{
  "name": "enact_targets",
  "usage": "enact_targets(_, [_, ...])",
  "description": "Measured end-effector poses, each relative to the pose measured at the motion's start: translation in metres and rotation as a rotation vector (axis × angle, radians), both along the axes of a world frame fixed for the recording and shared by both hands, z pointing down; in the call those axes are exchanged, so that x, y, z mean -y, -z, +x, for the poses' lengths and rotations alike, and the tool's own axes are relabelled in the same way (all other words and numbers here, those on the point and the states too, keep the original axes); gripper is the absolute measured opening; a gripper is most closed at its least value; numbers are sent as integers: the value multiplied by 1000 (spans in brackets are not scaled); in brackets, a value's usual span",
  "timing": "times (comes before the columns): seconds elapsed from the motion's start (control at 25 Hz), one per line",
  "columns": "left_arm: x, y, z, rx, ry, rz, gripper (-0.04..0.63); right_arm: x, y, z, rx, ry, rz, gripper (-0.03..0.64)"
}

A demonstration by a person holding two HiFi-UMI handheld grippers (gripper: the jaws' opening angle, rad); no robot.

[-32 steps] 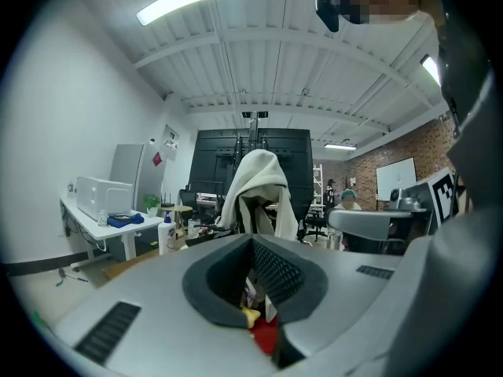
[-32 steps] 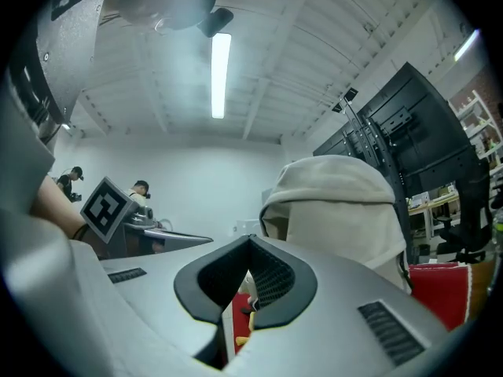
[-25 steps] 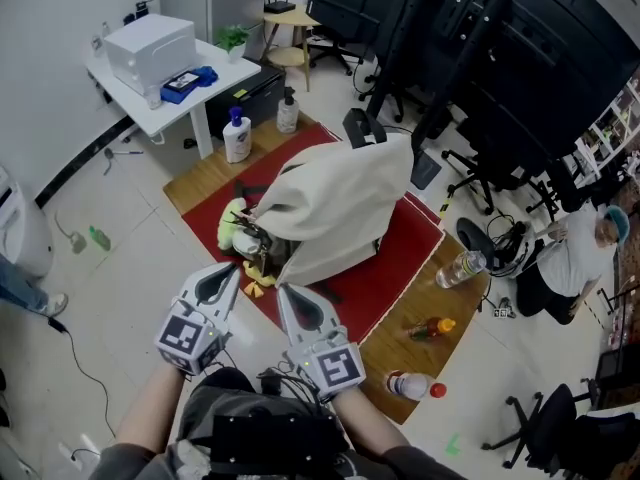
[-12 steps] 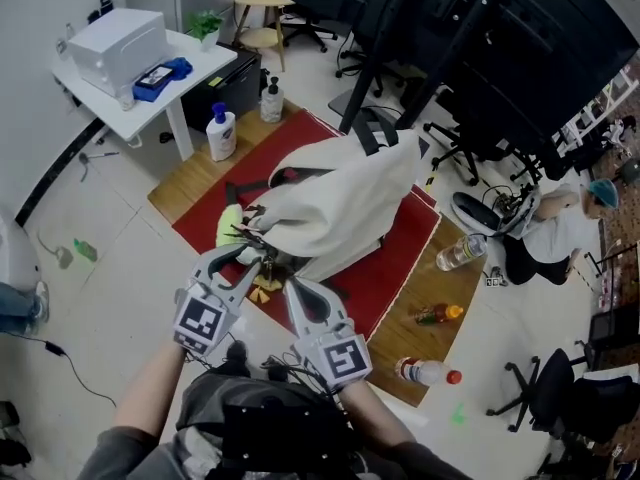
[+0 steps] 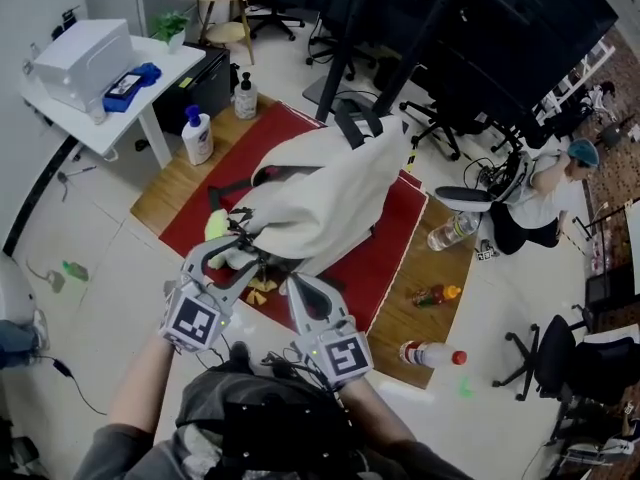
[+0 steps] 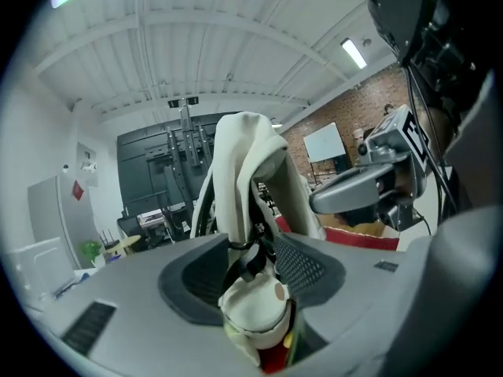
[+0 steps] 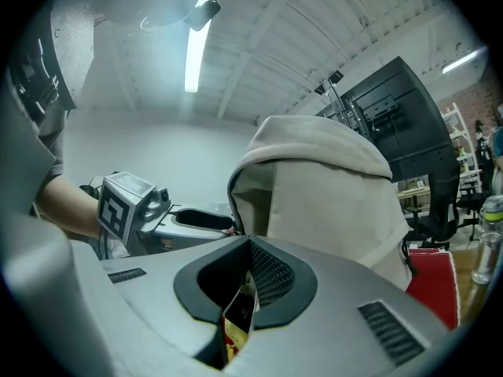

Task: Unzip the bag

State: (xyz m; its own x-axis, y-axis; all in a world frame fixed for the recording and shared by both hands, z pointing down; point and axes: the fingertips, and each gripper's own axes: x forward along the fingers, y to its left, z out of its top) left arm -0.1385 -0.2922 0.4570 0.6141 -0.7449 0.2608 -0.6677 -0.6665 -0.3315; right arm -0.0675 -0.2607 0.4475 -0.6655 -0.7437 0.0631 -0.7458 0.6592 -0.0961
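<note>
Head view: a camera on the person's head looks steeply down from well above onto the left gripper (image 5: 232, 255), the right gripper (image 5: 300, 288) and, just beyond their fingertips, the cream backpack (image 5: 320, 198) on a red mat (image 5: 385, 253).

Left gripper view: the camera sits behind that gripper's fingers and looks along them, roughly level. The backpack is very close past the fingertips, and the right gripper is off to the fingers' right.

Right gripper view: the same from behind its own fingers, with the left gripper off to their left.

All three views share the backpack.
</note>
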Motion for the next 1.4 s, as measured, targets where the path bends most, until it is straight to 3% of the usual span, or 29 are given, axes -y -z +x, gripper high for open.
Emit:
enact_targets(0.08, [3,-5,-2,33,-20,-6,229,1,1,1,-1,-13,5,5])
enact_targets(0.24, [9,-12,5,11,-87,-48,229,2,-2,1,-5,-26,-1,5])
enact_targets(0.48, [15,-25,8,49,-123,-74,219,3,-14,-16,-38,34,-40,5])
enact_targets(0.64, [19,-34,4,129,-119,-55,133,8,-27,-31,-46,55,-102,5])
enact_targets(0.72, [19,-34,4,103,-149,-80,124,13,-32,-35,-57,47,-109,8])
enact_targets(0.92, [14,-29,3,39,-235,-135,107,25,-36,-53,-119,74,-84,103])
enact_targets(1.2, [12,-26,-5,28,-262,-159,104,39,-62,-70,-338,72,-105,99])
enact_targets(1.4, [9,-24,-5,15,-263,-162,104,35,-65,-73,-266,96,-127,74])
